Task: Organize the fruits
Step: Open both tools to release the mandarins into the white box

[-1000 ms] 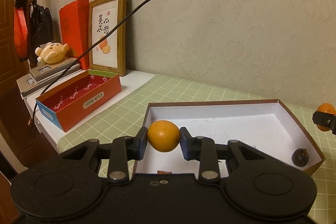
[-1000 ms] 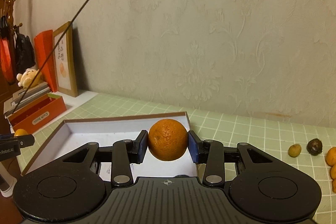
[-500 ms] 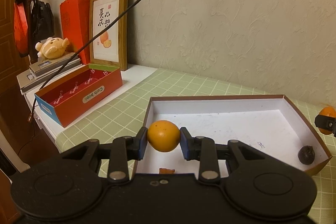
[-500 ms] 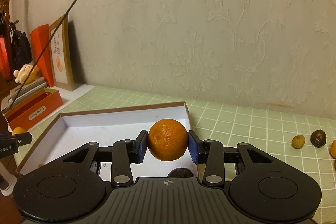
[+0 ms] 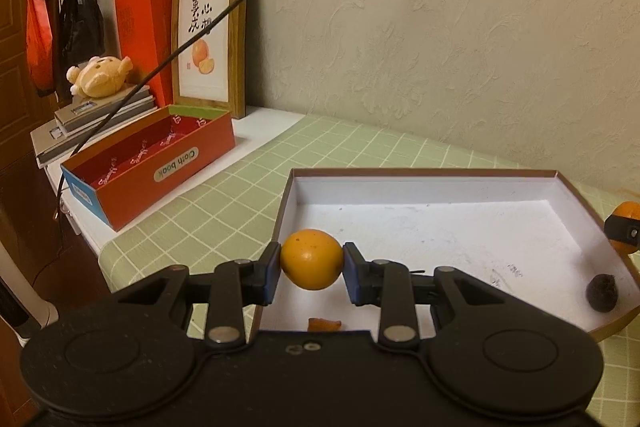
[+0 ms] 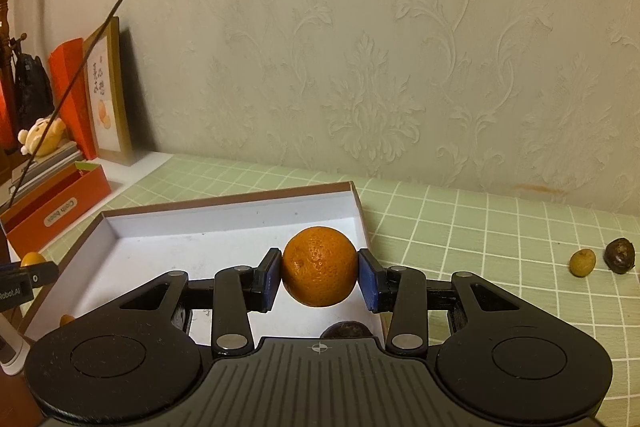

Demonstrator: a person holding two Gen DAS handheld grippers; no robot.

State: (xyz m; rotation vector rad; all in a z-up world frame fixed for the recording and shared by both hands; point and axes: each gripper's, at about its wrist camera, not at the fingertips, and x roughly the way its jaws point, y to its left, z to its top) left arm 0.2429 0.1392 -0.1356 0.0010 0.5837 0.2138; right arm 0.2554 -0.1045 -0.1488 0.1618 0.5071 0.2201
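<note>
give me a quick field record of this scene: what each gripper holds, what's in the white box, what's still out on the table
left gripper: shut on smooth orange fruit
right gripper: shut on mandarin
white box: open, on green checked tablecloth; holds a dark wrinkled fruit near its right corner
loose on cloth, right of box: small yellow fruit, dark round fruit
far left: red box, framed picture

Framed calligraphy picture, red "Cloth book" box, plush toy, books
</note>
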